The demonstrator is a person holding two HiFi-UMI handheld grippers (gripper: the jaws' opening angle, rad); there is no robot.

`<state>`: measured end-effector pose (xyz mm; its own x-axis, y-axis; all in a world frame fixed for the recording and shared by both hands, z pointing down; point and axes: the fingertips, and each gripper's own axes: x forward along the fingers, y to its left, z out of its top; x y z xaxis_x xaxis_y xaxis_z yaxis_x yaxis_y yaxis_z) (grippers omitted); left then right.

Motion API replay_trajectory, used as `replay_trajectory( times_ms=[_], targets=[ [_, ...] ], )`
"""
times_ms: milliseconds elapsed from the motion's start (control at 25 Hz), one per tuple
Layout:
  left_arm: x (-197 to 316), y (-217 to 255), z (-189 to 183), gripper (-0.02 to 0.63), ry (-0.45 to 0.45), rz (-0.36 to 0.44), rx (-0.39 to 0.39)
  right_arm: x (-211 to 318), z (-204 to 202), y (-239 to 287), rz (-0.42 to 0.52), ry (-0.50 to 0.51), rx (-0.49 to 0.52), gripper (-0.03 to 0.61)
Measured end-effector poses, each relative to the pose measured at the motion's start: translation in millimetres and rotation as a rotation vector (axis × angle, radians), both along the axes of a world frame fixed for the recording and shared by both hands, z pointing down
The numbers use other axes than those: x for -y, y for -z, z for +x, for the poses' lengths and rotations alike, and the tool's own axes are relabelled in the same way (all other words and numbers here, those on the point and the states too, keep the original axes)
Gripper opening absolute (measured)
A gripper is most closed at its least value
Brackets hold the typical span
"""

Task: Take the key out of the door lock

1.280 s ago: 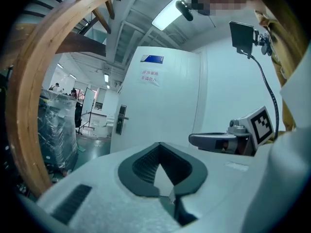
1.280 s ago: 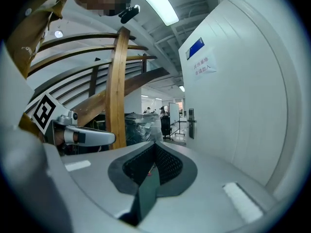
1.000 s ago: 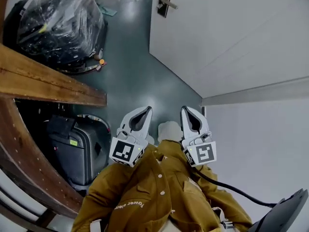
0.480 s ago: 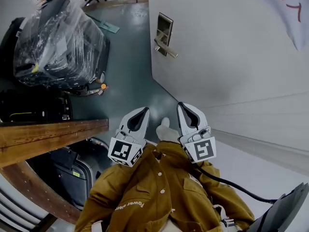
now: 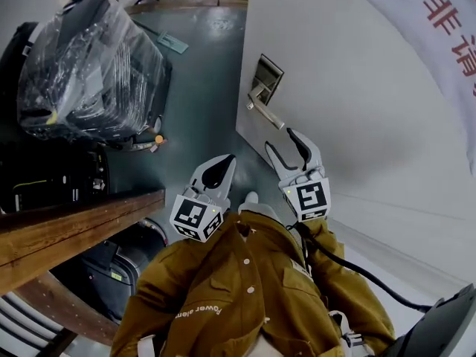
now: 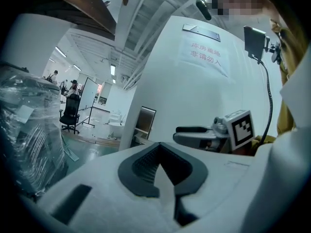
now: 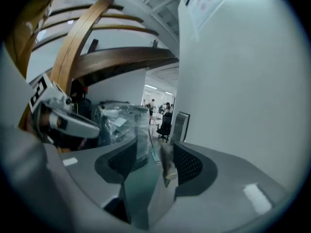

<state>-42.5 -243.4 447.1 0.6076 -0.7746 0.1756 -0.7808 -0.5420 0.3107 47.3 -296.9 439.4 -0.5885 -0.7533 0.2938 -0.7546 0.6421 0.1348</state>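
Jaws of the right gripper are opening, already spread wide with nothing between them. They point toward the handle of the white door, near it but not touching. Jaws of the left gripper are pressed together and empty, lower and to the left. The lock plate sits just beside the handle. The key is too small to make out.
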Motion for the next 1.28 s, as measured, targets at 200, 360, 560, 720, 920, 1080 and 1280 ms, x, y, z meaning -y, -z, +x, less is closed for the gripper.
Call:
replay_trajectory(
  times_ms=[200, 360, 560, 720, 920, 1080, 1280],
  targets=[
    [16, -15, -5, 0.0, -0.001, -0.037, -0.017, 60, -6, -62, -0.092, 0.042, -0.228, 0.303],
    [25, -29, -8, 0.0, -0.008, -0.065, -0.028, 68, -5, -69, -0.091, 0.033, -0.309, 0.125],
    [53, -52, -7, 0.0, -0.008, -0.097, -0.055, 68, -7, -71, -0.102, 0.04, -0.308, 0.123],
    [99, -99, 3, 0.186, 0.003, -0.196, -0.104, 70, -9, -72, -0.106, 0.03, -0.307, 0.123],
    [164, -151, 15, 0.219, 0.057, -0.421, -0.497, 69, -11, -73, -0.12, 0.015, -0.315, 0.123],
    [184, -152, 24, 0.165, 0.045, -0.475, -0.698, 64, -12, -75, -0.122, 0.018, -0.321, 0.124],
    [189, -147, 29, 0.039, 0.013, -0.482, -0.797, 64, -12, -73, -0.121, 0.018, -0.332, 0.124]
  ],
)
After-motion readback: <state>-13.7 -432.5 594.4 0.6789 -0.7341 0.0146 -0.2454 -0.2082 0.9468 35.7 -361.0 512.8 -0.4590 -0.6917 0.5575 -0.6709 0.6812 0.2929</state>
